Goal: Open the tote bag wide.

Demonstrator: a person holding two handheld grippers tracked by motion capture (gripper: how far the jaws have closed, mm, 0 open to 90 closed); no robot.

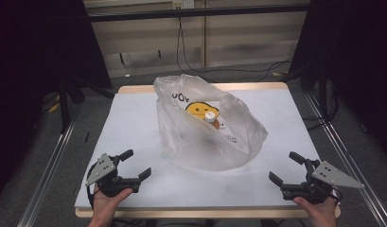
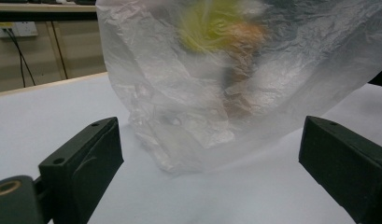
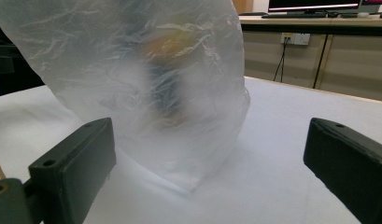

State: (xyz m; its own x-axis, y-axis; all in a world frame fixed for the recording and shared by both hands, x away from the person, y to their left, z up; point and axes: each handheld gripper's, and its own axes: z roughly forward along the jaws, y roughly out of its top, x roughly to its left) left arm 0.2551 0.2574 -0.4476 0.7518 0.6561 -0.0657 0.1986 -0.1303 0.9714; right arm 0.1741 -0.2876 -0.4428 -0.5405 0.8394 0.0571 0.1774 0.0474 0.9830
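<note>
A thin clear plastic bag (image 1: 207, 127) stands in the middle of the white table (image 1: 134, 118), with its mouth open at the top. Inside it leans a bottle with a white cap (image 1: 209, 115), next to a yellow printed face (image 1: 199, 109) on the bag wall. The left gripper (image 1: 136, 165) rests near the front edge of the table, at the left of the bag, and its 2 jaws stand wide apart with nothing between them. The right gripper (image 1: 286, 168) sits at the front right corner, also spread open and empty. Both are well apart from the bag and both point toward it.

From here I judge that several things can go wrong. The bag is light and soft, so a jaw that pushes its side before closing can make it slide over the smooth table or fall down. The bottle seems to lean inside, so a pull on only 1 side may tip it over, and it could roll out of the open mouth. The film is thin and slippery; if the jaws catch only a small fold, it may slip out, and a hard pinch could tear it. In the left gripper view (image 2: 207, 144) and the right gripper view (image 3: 207, 149) the bag is blurred, so it is hard to aim at the rim.
</note>
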